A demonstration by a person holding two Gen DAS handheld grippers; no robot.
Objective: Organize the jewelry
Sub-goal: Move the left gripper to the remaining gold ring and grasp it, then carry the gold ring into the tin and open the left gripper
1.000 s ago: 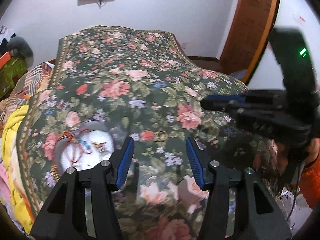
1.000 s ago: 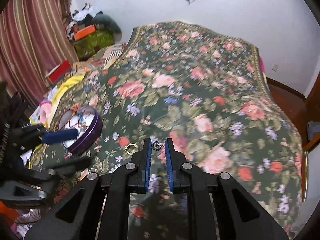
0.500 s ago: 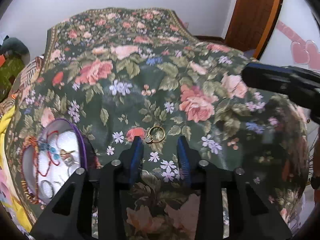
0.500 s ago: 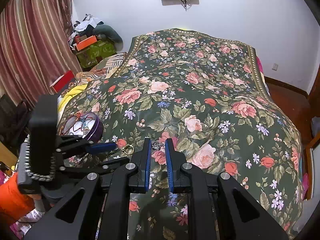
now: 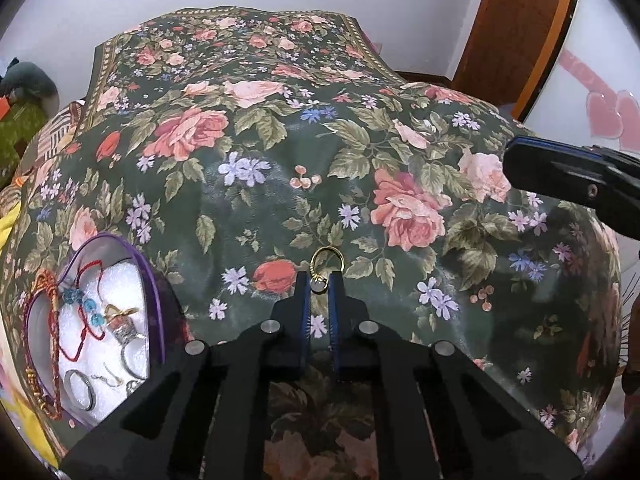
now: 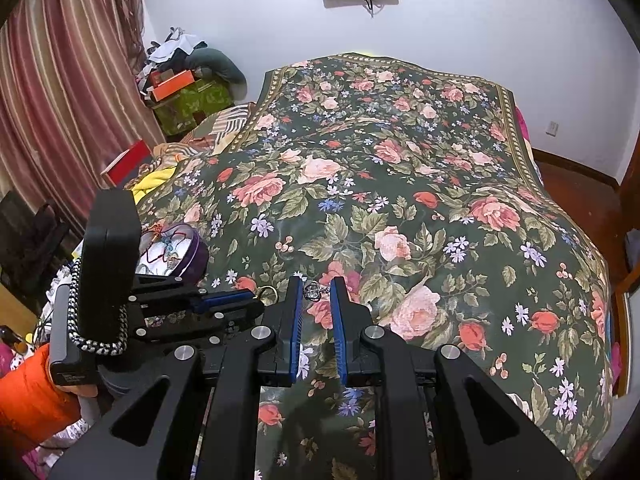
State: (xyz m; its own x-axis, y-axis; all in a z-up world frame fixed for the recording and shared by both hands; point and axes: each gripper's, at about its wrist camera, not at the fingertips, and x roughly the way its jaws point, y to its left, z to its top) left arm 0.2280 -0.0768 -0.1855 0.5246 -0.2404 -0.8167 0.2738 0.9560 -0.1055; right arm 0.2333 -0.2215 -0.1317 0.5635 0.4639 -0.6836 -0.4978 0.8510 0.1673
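My left gripper (image 5: pixel 319 285) is shut on a gold ring (image 5: pixel 326 262), whose loop sticks out past the fingertips just above the floral bedspread (image 5: pixel 280 168). The round purple jewelry box (image 5: pixel 154 292) lies open at lower left with several bracelets and rings on white foam. My right gripper (image 6: pixel 316 289) is shut on a small silver earring (image 6: pixel 312 291), held between the tips above the bedspread. In the right wrist view the left gripper (image 6: pixel 262 298) holds the gold ring (image 6: pixel 267 292) to the left, beside the purple box (image 6: pixel 196 254).
The bed fills both views. A wooden door (image 5: pixel 516 28) stands at the right. Curtains (image 6: pixel 60 100) and piled clutter (image 6: pixel 184 80) stand left of the bed. A yellow cloth (image 6: pixel 154 180) lies at the bed's left edge.
My left gripper went from wide open to shut on the gold ring. My right gripper rose and stayed shut on the earring.
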